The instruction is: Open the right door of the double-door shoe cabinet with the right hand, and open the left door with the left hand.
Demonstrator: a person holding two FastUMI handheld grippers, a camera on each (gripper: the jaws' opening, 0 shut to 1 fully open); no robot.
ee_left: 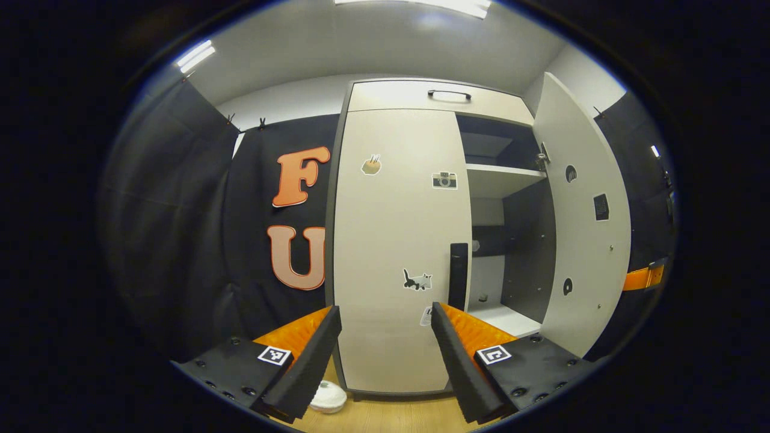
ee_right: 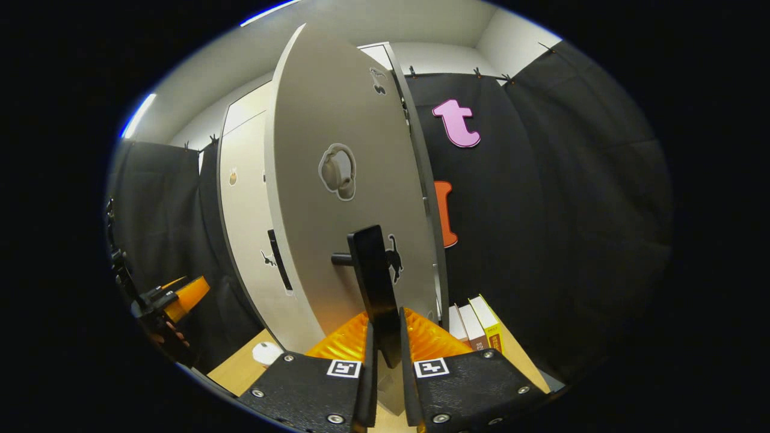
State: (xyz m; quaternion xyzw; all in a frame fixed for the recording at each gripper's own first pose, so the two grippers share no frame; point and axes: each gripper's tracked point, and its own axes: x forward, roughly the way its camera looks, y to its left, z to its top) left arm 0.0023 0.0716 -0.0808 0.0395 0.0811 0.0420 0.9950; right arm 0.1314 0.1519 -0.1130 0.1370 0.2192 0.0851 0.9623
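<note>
The shoe cabinet (ee_left: 409, 96) stands against the far wall of the booth, with black cloth hanging on both sides of it. Its right door (ee_left: 580, 216) is swung out wide, so the shelves (ee_left: 502, 177) inside can be seen. In the right gripper view the same right door (ee_right: 337, 180) fills the middle, seen from its front.

The right gripper (ee_right: 385, 361) is squeezed tight on the right door's black handle (ee_right: 374, 282). Both fingers press on the bar, one on each side. It probably holds on like this because that grip is what pulls the door around on its hinges. The door looks about as far open as it needs to be.

The left door (ee_left: 397, 240) is flat and closed. Its black handle (ee_left: 458, 273) sits on the door's right edge, next to the open space. The left gripper (ee_left: 385, 355) is spread wide and points straight at this door, with nothing between its fingers. It looks near the handle but not touching it. The wide gap is likely there so the fingers can slide around the bar. The handle is a little to the right of the gap, so the gripper would need to move that way first.

A small white round thing (ee_left: 328, 397) lies on the wood floor (ee_left: 385, 418) by the cabinet's left corner. Some books (ee_right: 475, 328) stand on the floor to the right.
</note>
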